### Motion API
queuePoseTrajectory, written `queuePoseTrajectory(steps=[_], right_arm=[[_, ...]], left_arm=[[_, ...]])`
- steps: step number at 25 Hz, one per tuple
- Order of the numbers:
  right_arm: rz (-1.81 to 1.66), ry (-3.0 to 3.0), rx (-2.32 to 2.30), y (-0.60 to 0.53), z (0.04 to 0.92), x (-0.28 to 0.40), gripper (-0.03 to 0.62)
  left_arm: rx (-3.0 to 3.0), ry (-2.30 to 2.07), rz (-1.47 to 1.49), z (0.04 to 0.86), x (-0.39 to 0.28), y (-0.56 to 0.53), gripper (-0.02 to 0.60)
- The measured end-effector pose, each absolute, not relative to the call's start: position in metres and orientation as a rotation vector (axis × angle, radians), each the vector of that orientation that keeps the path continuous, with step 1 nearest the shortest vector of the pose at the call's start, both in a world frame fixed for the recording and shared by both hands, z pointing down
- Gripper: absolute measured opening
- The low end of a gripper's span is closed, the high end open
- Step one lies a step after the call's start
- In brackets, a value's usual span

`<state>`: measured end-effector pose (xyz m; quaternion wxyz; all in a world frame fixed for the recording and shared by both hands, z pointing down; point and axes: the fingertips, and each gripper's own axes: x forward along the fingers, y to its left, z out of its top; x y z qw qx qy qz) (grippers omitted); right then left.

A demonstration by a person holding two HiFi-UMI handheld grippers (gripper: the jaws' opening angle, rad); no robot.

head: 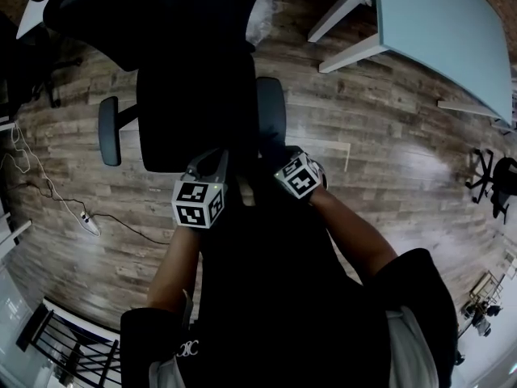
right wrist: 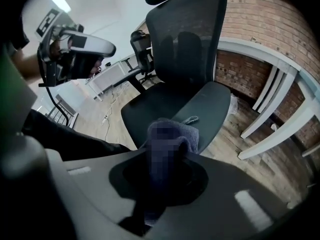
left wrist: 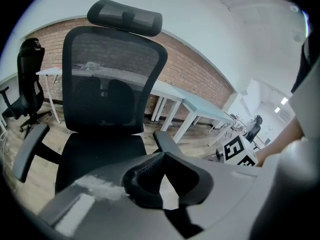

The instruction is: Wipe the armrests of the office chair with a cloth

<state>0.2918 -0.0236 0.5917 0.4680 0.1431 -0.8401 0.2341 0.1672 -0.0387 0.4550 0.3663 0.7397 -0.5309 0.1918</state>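
Note:
The black office chair stands right in front of me, with a mesh back and a headrest. Its grey right armrest lies just beyond my right gripper. The left armrest sticks out on the far side of the seat. My right gripper is shut on a dark blue cloth, held over the seat's front edge. My left gripper hovers before the seat with its jaws together and nothing in them. The right armrest is close ahead of it.
A pale blue table on white legs stands to the right of the chair, in front of a brick wall. A power strip with its cable lies on the wood floor at left. Another black chair stands further left.

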Motion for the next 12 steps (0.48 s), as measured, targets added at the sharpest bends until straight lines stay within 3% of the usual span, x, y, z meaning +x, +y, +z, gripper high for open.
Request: queuePoseTrajectory(steps=[12], right_arm=[[0.844,-2.025,0.62,-0.128,0.596,0.278,0.057]], left_arm=[[1.852,-1.404,0.446,0.46,0.142,-0.028,0.005]])
